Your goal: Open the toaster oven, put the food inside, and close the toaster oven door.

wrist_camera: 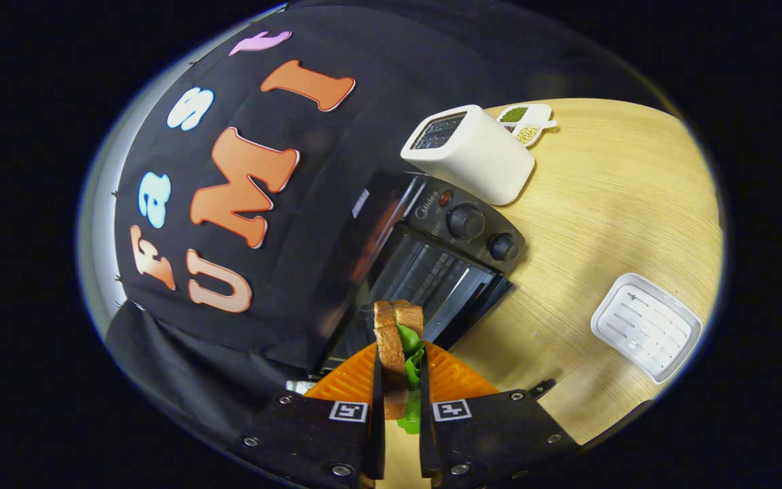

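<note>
Hand-held gripper (398,380) is pinching the sandwich (399,353) by its bread faces; soft, squashy, so I'd keep it gentle heading into the open toaster oven (432,272).

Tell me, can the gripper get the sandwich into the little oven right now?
Probably yes. The gripper has its fingers shut on the sandwich, and the toaster oven just beyond looks open, its door down, with nothing between them.

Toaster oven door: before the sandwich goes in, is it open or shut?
Open: the toaster oven door hangs down, its rack showing beyond the sandwich clamped in the tool.
</note>
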`<state>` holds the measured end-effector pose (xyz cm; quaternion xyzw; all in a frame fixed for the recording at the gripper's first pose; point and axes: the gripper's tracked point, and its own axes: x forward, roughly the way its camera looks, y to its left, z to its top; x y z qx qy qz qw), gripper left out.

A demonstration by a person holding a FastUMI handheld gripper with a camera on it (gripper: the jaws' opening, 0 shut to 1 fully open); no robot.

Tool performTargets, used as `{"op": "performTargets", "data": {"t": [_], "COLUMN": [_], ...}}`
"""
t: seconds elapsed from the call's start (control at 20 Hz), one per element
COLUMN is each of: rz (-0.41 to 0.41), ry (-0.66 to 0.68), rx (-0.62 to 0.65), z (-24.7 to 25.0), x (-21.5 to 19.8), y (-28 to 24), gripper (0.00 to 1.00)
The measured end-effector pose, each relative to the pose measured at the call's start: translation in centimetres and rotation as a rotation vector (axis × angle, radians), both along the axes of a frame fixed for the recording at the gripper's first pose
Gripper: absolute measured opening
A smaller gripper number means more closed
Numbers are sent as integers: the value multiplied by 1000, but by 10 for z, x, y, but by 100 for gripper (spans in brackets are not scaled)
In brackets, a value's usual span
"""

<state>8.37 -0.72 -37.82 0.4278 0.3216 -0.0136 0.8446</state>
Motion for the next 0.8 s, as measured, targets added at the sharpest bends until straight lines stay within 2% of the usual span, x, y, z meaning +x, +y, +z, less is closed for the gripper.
{"op": "performTargets", "data": {"t": [0.15, 0.65, 0.8], "rz": [-81, -324, -347], "ry": [-38, -45, -44], "rx": [100, 195, 203], "z": [-4, -48, -53], "x": [22, 94, 106], "y": [15, 40, 43], "gripper": [21, 20, 21]}}
